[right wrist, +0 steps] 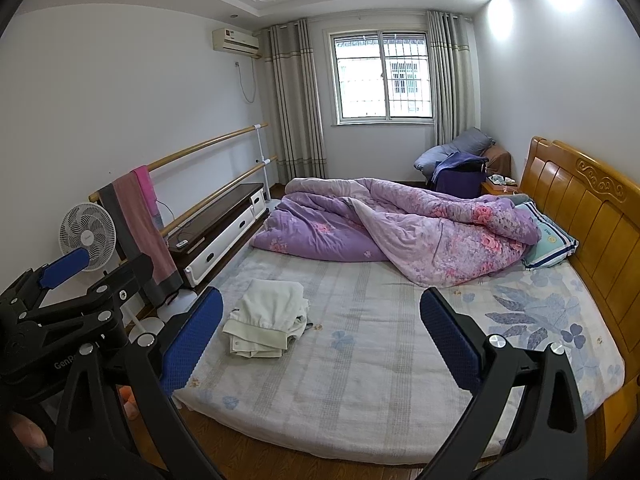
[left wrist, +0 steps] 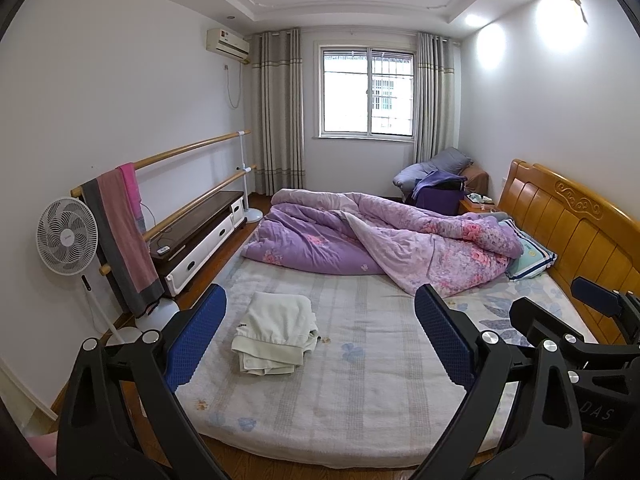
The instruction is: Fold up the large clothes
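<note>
Both claws hang spread and empty over the foot of the bed (left wrist: 360, 412), the left claw (left wrist: 320, 340) beside the right claw (right wrist: 320, 340). One folded white garment (left wrist: 276, 332) lies near the bed's left edge, well apart from the one purple quilt (left wrist: 384, 236) heaped along the far side. The left view shows the fan's (left wrist: 67, 235) pole; the right view shows more floral sheet by the headboard (right wrist: 592, 216) and one pillow (right wrist: 550, 244).

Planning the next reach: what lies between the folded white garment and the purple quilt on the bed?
Only bare bed sheet lies between the white garment and the quilt; both wrist views show it.
</note>
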Tool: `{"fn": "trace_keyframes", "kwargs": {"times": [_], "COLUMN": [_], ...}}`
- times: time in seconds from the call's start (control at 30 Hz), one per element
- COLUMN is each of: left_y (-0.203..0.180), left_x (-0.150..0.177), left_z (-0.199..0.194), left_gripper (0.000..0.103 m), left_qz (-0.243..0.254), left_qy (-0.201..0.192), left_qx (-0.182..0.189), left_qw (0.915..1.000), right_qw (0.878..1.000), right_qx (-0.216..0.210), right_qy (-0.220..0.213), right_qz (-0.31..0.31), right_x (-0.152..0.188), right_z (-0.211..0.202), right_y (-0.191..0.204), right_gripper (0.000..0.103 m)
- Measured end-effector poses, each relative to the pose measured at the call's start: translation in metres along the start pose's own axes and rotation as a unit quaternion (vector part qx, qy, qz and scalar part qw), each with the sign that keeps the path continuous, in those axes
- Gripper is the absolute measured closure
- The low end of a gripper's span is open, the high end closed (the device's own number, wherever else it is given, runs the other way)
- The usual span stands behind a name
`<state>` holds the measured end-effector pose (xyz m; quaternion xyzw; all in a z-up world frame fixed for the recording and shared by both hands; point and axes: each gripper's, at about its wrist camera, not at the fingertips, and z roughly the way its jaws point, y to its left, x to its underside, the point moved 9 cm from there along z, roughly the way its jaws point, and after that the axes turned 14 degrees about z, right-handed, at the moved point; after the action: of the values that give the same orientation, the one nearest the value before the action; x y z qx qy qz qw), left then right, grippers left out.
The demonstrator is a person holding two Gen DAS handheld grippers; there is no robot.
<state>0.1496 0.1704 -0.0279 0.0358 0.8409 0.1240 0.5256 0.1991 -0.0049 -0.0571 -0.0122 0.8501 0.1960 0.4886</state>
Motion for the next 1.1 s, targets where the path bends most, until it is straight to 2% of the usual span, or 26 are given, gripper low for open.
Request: {"fn": "trace_keyframes", "kwargs": {"times": [1.1], "left_y": [0.003], "left_x": [0.012], "left_z": [-0.001], "left_gripper": [0.008], "left_qz": [0.005], "left_qy": [-0.003], "left_qx": [-0.001], "left_qw": [1.0], "right_qw": [1.0], "right_qx": [0.005], "right_qy": [0.003], "right_qz": [0.009], "right_x": [0.007], "right_z": [0.007], "right_y": [0.007], "right_gripper": [0.008]}}
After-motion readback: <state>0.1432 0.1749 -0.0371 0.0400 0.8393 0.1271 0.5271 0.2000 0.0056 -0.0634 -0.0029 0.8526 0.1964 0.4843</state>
